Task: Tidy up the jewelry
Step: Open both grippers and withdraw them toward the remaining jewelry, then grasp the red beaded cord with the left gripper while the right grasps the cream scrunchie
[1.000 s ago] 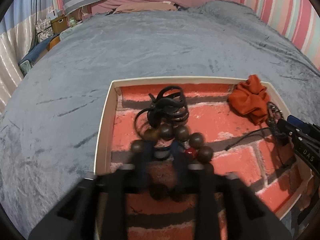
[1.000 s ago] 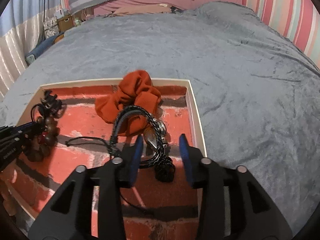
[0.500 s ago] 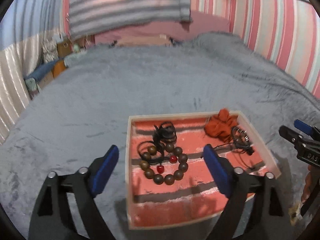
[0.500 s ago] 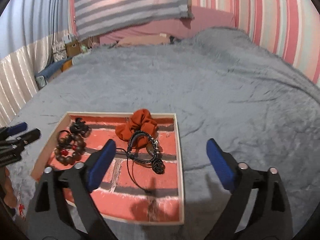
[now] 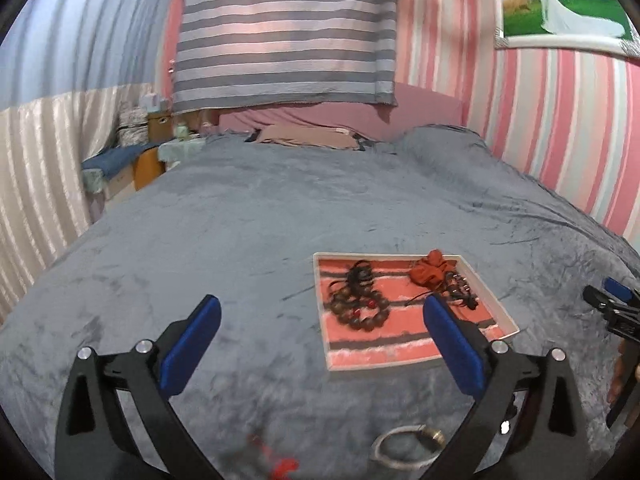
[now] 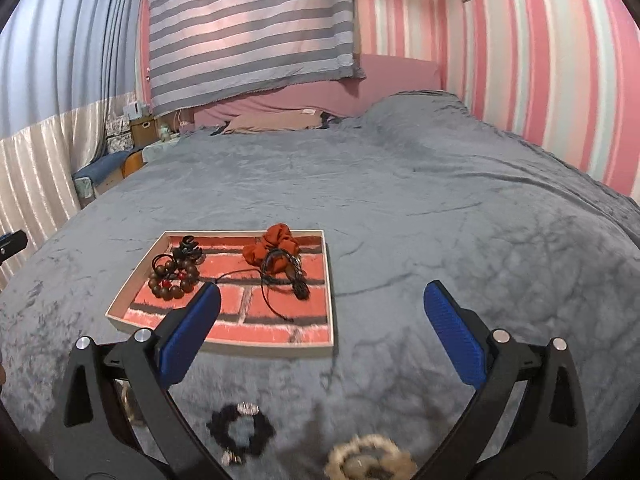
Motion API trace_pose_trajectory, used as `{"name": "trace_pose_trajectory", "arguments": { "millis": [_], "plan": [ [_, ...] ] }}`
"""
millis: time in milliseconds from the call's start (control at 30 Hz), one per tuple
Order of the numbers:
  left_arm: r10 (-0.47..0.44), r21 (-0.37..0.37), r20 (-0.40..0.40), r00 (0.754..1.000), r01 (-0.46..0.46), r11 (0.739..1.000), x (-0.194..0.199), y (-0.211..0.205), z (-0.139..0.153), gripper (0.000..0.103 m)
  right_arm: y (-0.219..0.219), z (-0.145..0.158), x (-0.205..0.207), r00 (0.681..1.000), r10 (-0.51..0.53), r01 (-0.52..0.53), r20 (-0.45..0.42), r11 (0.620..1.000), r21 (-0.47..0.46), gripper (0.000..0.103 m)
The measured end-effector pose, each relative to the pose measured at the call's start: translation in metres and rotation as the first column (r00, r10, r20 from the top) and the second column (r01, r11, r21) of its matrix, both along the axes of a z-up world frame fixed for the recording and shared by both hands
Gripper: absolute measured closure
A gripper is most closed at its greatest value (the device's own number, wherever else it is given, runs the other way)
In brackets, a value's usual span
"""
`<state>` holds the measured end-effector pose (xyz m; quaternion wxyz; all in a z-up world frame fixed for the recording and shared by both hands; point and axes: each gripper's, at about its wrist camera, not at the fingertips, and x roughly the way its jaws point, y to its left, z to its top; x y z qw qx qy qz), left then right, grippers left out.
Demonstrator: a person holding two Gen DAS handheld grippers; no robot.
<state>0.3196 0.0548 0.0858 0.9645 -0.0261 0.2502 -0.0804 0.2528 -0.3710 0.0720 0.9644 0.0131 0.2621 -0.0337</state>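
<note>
A brick-patterned tray lies on the grey blanket. In it are a wooden bead bracelet, a black hair claw, an orange scrunchie and a black braided bracelet. My left gripper hangs above and in front of the tray, its jaws opening wide with nothing between them. My right gripper is open and empty, also back from the tray. The right wrist view shows the bead bracelet, scrunchie and braided bracelet.
On the blanket near me lie a silver bangle, a blurred red item, a black scrunchie and a beige fluffy scrunchie. Pillows and a striped cloth are at the bed's far end. Boxes stand at the far left.
Both grippers have let go and opened wide, then pulled back and up from the tray. The bead bracelet and the braided bracelet now lie in the tray.
</note>
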Motion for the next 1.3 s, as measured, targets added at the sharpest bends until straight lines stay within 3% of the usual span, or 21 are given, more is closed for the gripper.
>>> {"name": "trace_pose_trajectory", "arguments": {
  "millis": [167,533,967,1300],
  "plan": [
    [0.054,0.023,-0.084,0.995,-0.052,0.998,-0.020,0.023,-0.026,0.004,-0.007,-0.014,-0.032,0.999,-0.046,0.046,0.004,0.997,-0.055,0.004],
    [0.092,0.074,-0.155,0.984,-0.081,0.994,-0.054,0.024,-0.085,0.004,-0.022,-0.060,-0.071,0.995,-0.100,0.098,-0.015,0.993,-0.068,0.004],
    [0.070,0.092,-0.227,0.971,-0.050,0.994,-0.048,0.019,-0.131,0.004,-0.032,-0.110,-0.062,0.983,-0.133,0.124,-0.127,0.989,-0.079,0.004],
    [0.054,0.087,-0.309,0.950,-0.028,0.996,-0.034,0.020,-0.154,0.005,-0.037,-0.125,-0.053,0.974,-0.130,0.119,-0.185,0.990,-0.069,0.004]
  ]
}}
